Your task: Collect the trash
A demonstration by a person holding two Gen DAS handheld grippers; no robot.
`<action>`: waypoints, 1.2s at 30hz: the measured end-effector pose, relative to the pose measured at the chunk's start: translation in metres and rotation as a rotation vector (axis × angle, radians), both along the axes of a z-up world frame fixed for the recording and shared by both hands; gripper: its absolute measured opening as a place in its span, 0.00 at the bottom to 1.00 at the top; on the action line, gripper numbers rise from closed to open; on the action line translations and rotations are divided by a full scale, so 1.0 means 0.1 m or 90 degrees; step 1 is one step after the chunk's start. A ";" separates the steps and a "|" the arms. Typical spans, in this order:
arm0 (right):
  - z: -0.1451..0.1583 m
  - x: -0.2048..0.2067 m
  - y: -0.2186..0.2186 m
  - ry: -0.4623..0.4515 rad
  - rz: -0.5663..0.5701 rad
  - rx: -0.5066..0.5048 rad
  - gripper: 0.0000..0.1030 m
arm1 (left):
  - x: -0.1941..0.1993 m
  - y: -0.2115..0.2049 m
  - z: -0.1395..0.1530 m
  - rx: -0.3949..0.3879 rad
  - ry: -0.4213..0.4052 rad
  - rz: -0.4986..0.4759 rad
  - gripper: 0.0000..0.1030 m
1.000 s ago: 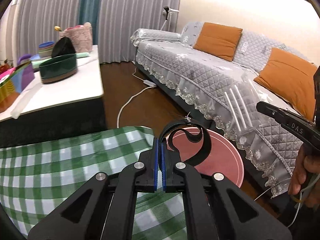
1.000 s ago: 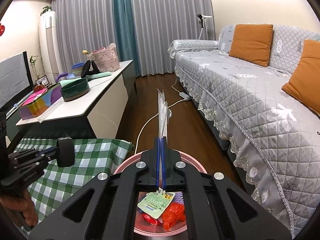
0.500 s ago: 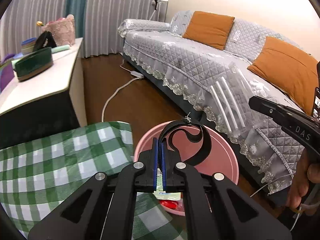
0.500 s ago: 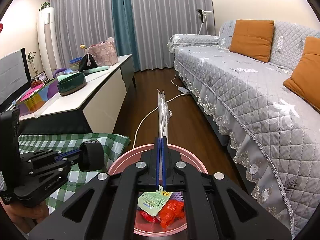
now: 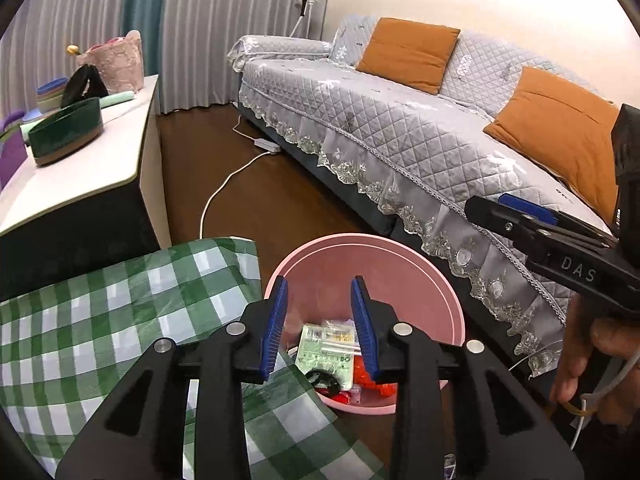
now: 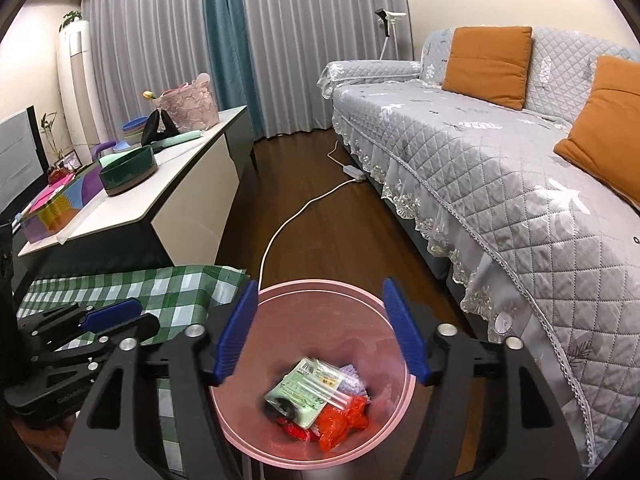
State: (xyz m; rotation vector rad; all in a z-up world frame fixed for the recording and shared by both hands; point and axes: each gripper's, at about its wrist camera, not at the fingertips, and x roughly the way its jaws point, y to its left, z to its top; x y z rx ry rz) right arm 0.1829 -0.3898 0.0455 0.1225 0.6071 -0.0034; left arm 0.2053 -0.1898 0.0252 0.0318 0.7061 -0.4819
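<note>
Both our grippers, left gripper and right gripper, have just been opening; fingers released, nothing between them. Trash lies in the pink bin beside the table: light, crinkly wrappers, likely slippery. We'd pinch a loose edge.

A home living room: a sofa under a quilted grey cover with orange cushions, floor-length curtains, a wood floor, a floor lamp, and a white tabletop crowded with bowls.
</note>
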 end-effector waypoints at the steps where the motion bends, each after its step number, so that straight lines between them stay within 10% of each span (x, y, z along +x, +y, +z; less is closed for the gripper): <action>1: 0.02 -0.02 0.00 -0.003 -0.003 0.002 0.67 | 0.00 -0.01 0.02 0.005 -0.002 -0.003 0.32; 17: 0.23 -0.46 -0.06 -0.039 -0.035 0.007 0.84 | -0.38 0.21 0.30 -0.019 -0.024 0.015 0.40; 26: 0.39 -0.95 0.59 -0.065 0.021 -0.024 0.95 | -1.19 0.85 0.68 -0.017 -0.106 0.085 0.86; 36: 0.27 -1.43 1.18 -0.041 0.041 -0.052 0.95 | -1.90 1.37 0.67 0.032 -0.161 0.214 0.92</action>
